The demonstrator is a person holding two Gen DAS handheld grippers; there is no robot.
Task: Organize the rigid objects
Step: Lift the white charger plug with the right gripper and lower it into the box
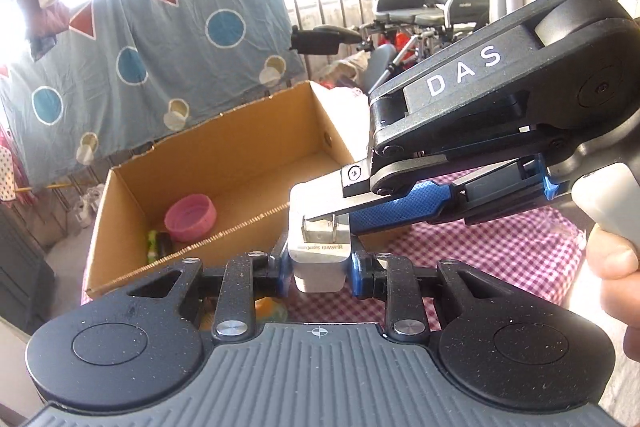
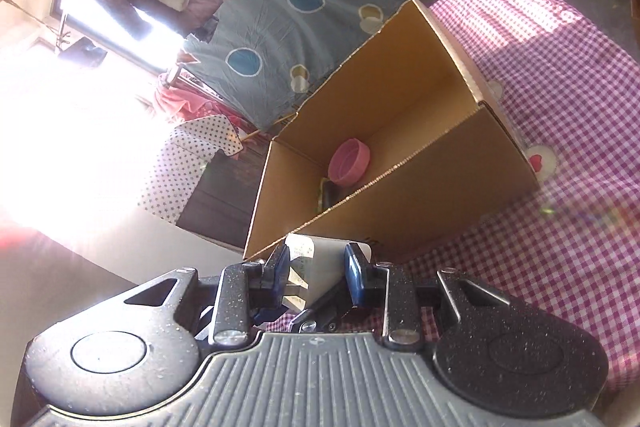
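A white charger plug (image 1: 319,251) with two metal prongs is held in the air in front of an open cardboard box (image 1: 224,147). My left gripper (image 1: 319,267) is shut on its lower body. My right gripper (image 1: 320,211) comes in from the right and grips its upper end; in the right wrist view the right gripper (image 2: 318,269) has both blue pads against the charger (image 2: 320,267). The box (image 2: 440,171) holds a pink lid (image 1: 191,213) (image 2: 349,163) and a dark green-edged object (image 1: 158,245).
The box stands on a pink checked tablecloth (image 2: 560,107) (image 1: 500,251). A blue patterned sheet (image 1: 140,59) hangs behind the box. A wheelchair (image 1: 432,3) and clutter stand at the back right. A yellow item (image 1: 268,309) lies under my left gripper.
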